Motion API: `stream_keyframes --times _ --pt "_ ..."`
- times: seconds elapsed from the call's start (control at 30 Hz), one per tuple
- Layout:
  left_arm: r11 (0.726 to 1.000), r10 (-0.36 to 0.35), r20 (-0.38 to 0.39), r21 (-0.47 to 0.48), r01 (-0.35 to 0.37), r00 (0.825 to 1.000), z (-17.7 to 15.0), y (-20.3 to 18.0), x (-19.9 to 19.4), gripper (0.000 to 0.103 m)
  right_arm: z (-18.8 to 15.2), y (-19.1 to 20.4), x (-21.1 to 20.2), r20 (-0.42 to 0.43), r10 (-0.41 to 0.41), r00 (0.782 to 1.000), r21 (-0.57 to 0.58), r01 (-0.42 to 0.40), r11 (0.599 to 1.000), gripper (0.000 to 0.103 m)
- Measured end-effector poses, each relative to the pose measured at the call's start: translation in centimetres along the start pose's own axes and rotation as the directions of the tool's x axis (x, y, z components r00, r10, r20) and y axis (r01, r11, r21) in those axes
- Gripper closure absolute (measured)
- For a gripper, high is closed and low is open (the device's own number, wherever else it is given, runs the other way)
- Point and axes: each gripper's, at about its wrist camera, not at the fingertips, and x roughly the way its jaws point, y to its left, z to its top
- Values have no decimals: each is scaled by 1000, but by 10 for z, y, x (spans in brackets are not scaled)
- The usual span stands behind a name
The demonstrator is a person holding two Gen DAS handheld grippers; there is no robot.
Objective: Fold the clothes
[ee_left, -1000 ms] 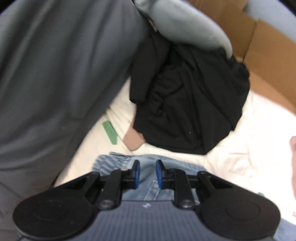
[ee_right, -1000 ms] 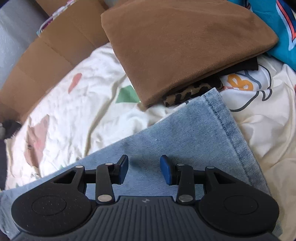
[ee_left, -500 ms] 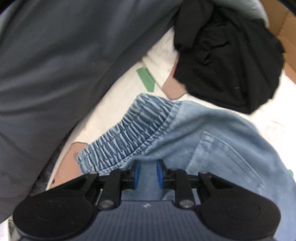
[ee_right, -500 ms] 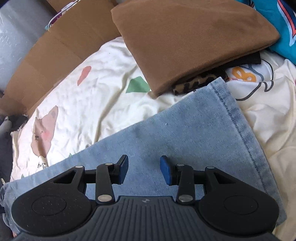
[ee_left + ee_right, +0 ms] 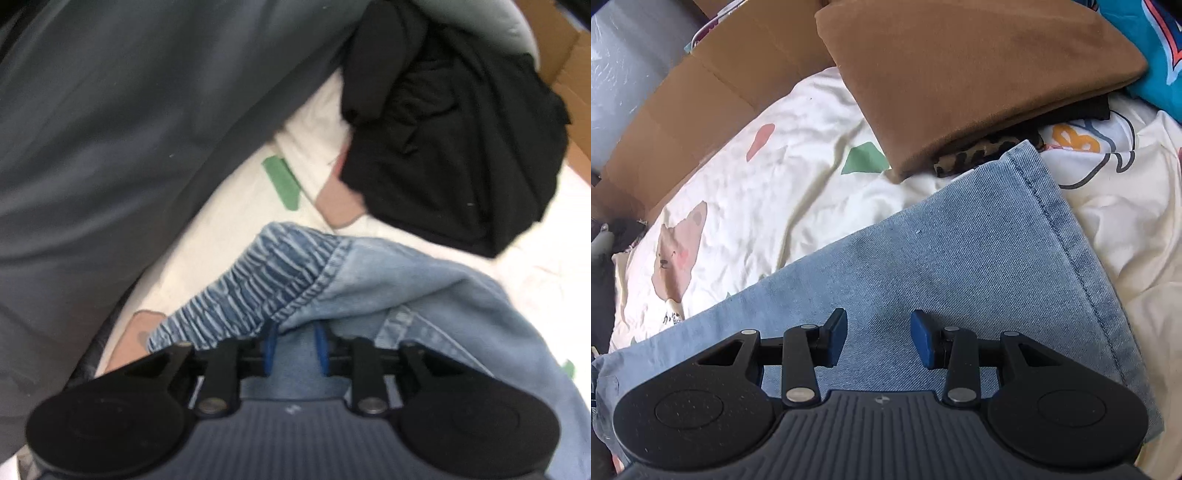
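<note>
Garment: the jeans [image 5: 424, 288] lie on the printed sheet [image 5: 768, 192], the elastic waistband [image 5: 258, 280] at the left gripper's end and the hemmed leg [image 5: 960, 258] stretched flat under the right gripper.
Left gripper [image 5: 294, 349]: points steeply down into the denim just below the waistband; its jaws have just been opening a little, with a ridge of denim between the blue pads (whether the pads press on that cloth or merely flank it I cannot tell, since a fold hides the tips).
Right gripper [image 5: 878, 341]: hovers over the leg with its jaws partly apart, nothing between them.
Step in hand: probably taking a grip at each end to fold the jeans across.
Doing it well: pinch the waistband through both layers, not the top layer alone, and take the leg near its hem [image 5: 1067, 236] so the edge travels square.
Watch: the black garment [image 5: 461, 140] and the brown folded pile [image 5: 960, 66] lie near; keep the fold clear of both.
Surface: the sheet is wrinkled, so lift rather than drag.
</note>
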Motion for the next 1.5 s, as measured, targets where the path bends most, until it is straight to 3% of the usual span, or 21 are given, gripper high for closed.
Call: stream_keyframes --times 0.2,0.4,0.87,1.1,1.3,1.5 --pt "999 -43 66 3 43 997 17 -1 -25 78 2 -3 -4 18 -2 1000 15 2 1000 58" --pt "997 -71 52 -10 72 996 28 -8 -5 75 2 -9 -4 1 2 1000 32 -2 999 58" --pt "999 3 59 32 -4 998 42 -31 41 73 2 -22 6 -31 -70 997 -29 69 997 58" --pt "999 17 60 37 -19 998 43 -32 23 73 5 -24 7 -35 -70 997 0 70 998 58" --pt "999 -14 74 42 11 997 27 -10 -23 75 0 -28 3 -28 -58 998 24 59 998 58" --pt "998 41 -1 46 -41 999 -10 8 -28 76 -4 -28 -1 -41 -59 997 36 60 998 58"
